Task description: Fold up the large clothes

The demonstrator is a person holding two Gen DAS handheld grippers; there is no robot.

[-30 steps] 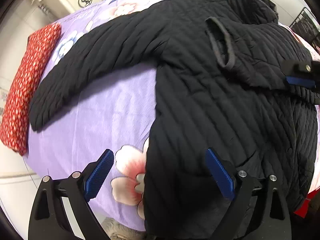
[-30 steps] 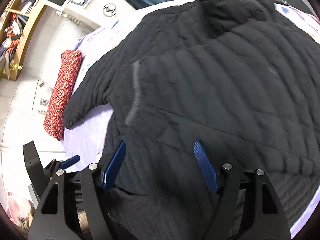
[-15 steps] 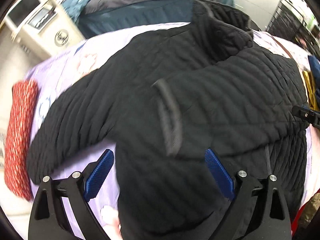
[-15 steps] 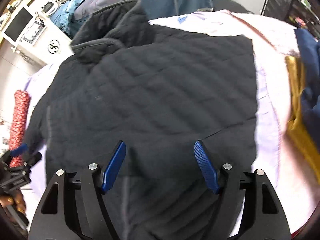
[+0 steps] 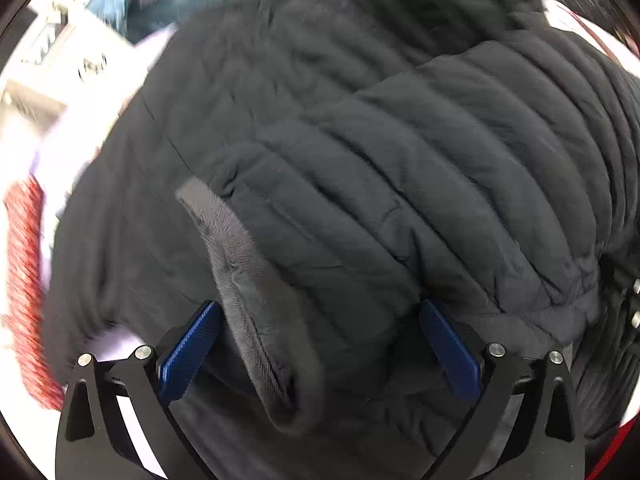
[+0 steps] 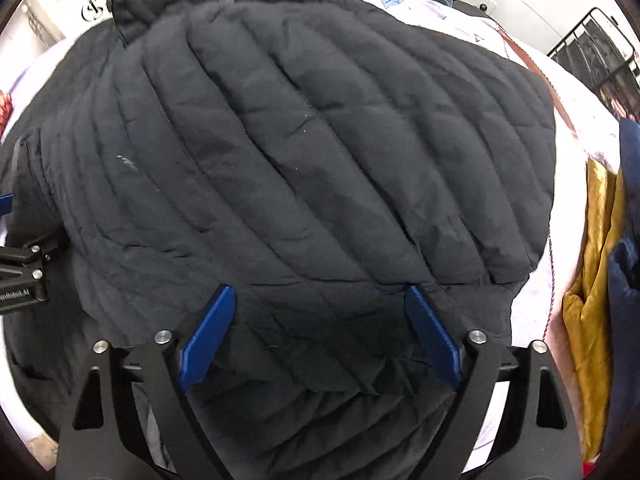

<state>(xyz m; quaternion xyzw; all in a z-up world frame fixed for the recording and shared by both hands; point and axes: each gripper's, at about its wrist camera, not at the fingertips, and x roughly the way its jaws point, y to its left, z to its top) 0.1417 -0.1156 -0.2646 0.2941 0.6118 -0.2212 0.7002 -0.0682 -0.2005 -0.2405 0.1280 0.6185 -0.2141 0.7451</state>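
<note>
Both grippers have closed in over black jacket [image 6: 312, 152], red pillow [image 5: 24, 280] leftward.

- Quilted jacket [image 6: 312, 160]: black, stitched in diagonal channels; its ribbed cuff [image 5: 240, 264] is grey.
- Gripper pads [image 6: 206, 338]: blue, on black frames.
- Bedsheet [image 6: 576, 120]: pale lilac.
- Pillow [image 5: 24, 280]: red with white specks.
- Garment [image 6: 592, 248] at right: mustard yellow.

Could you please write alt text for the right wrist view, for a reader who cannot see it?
A black quilted jacket fills the view, lying on a pale floral bedsheet. The right gripper hovers at its near edge with jaws open. Yellow and navy clothes lie at the right.
</note>
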